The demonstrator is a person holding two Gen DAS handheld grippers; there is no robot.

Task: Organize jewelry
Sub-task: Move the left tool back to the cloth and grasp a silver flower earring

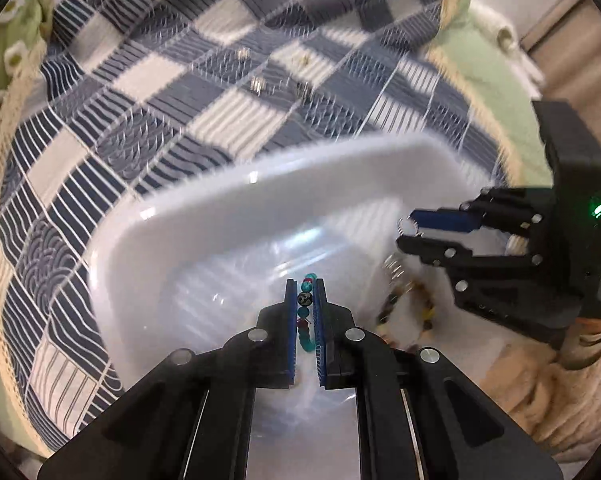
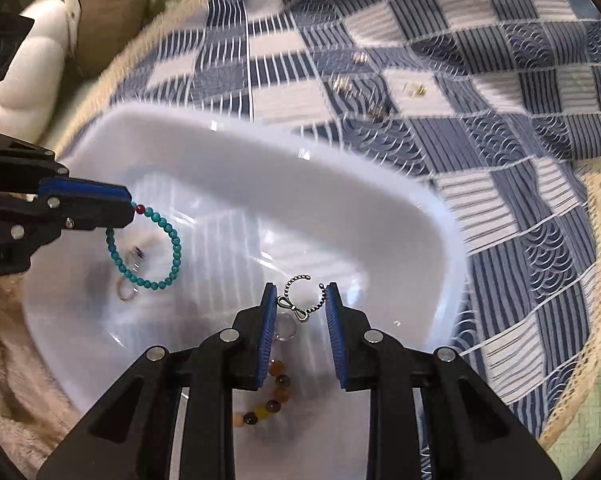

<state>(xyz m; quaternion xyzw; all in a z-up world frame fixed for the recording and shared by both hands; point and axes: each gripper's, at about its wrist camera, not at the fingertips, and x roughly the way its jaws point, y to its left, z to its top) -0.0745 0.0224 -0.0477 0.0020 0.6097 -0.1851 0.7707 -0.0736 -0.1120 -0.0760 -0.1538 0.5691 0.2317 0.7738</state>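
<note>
Turquoise beads hang in a loop from my left gripper (image 2: 130, 210), whose jaws are nearly closed and pinching the bracelet (image 2: 168, 256) by 1 short stretch so the rest dangles free. My right gripper (image 2: 302, 306) holds a small silver bow ring (image 2: 300, 304) across its open band, jaws only partly closed on it. Both pieces hover above a white plastic tray (image 2: 260, 160) resting on a blue checked bedspread (image 2: 500, 100). An amber bead bracelet (image 2: 274, 396) and other rings (image 2: 124, 292) lie inside it. A few small metal pieces (image 2: 374, 110) remain scattered on the cloth beyond.
</note>
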